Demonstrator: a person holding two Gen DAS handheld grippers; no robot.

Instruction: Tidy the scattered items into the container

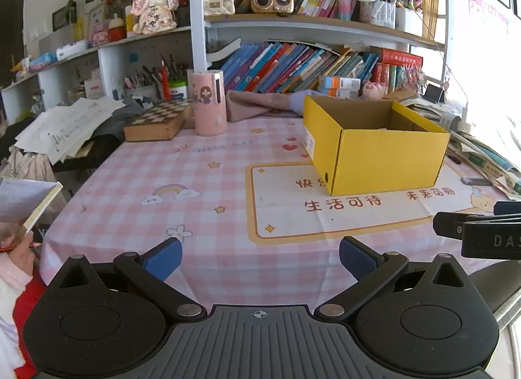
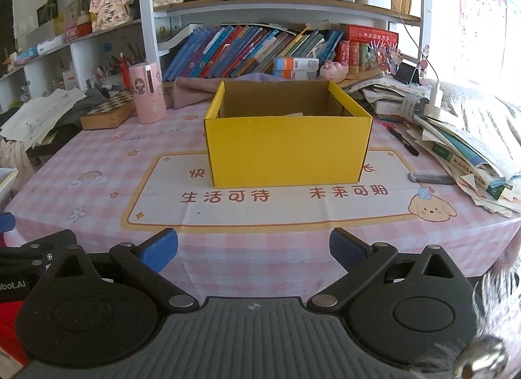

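1. Pink checked tablecloth (image 2: 107,157) covers our desk, with crowded bookshelves (image 2: 247,50) behind.
2. We see the yellow cardboard box (image 2: 286,151) standing open-topped, ahead of our right gripper (image 2: 254,250) and ahead-right of our left gripper (image 1: 260,258).
3. Both grippers' jaws are spread wide, holding nothing.
4. The cloth reads "生活可待 未来可期" (image 2: 283,195).

White-framed wooden bookshelves (image 2: 286,4) crammed with books back a table under a pink checked tablecloth (image 2: 107,164); bright daylight floods from the right.
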